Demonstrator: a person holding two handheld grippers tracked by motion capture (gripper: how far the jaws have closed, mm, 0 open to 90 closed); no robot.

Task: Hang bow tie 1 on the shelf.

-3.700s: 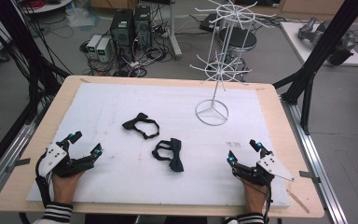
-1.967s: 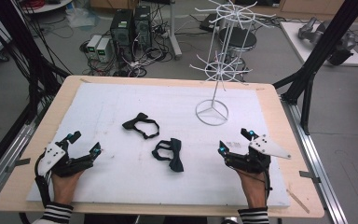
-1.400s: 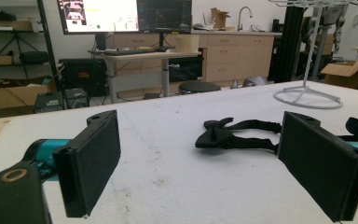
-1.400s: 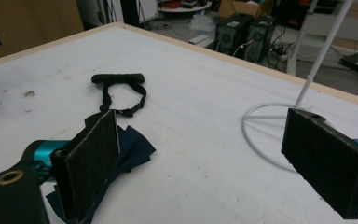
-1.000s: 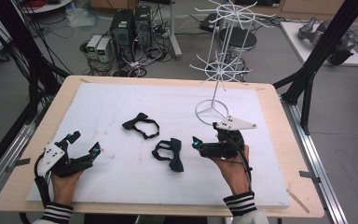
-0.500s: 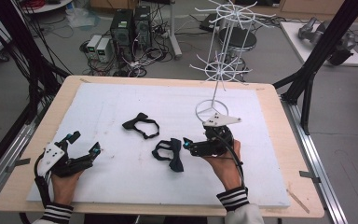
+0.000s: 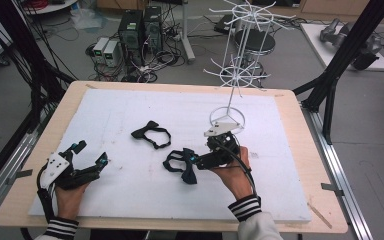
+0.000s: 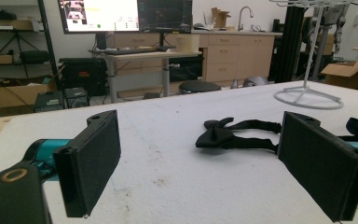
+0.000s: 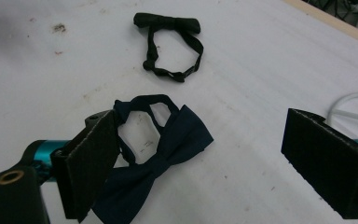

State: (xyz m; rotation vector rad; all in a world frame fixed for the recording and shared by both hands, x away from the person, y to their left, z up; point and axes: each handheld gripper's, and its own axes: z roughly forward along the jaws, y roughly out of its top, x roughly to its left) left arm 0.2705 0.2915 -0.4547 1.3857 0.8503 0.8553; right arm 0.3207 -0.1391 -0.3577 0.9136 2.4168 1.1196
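Two bow ties lie on the white foam board (image 7: pixel 130 105). The black bow tie (image 7: pixel 151 134) (image 9: pixel 168 23) (image 8: pixel 223 135) sits left of centre with its strap looped. A navy bow tie (image 7: pixel 182 167) (image 9: pixel 168 149) lies nearer the front. My right gripper (image 7: pixel 196 161) (image 9: pixel 203 123) is open and low over the navy bow tie. In the right gripper view one jaw stands over the strap and the other well to the side. My left gripper (image 7: pixel 91 152) (image 8: pixel 200 126) rests open at the front left, holding nothing and facing the black bow tie.
A white wire display rack (image 7: pixel 235 75) stands at the back right of the board; its round base (image 7: pixel 227 117) (image 8: pixel 307 98) is just behind my right gripper. Black frame posts (image 7: pixel 340 65) flank the table. Computers and cables lie on the floor beyond.
My right gripper has travelled from the front right corner leftward and forward to the navy bow tie, staying open. The left gripper and both bow ties have not moved.
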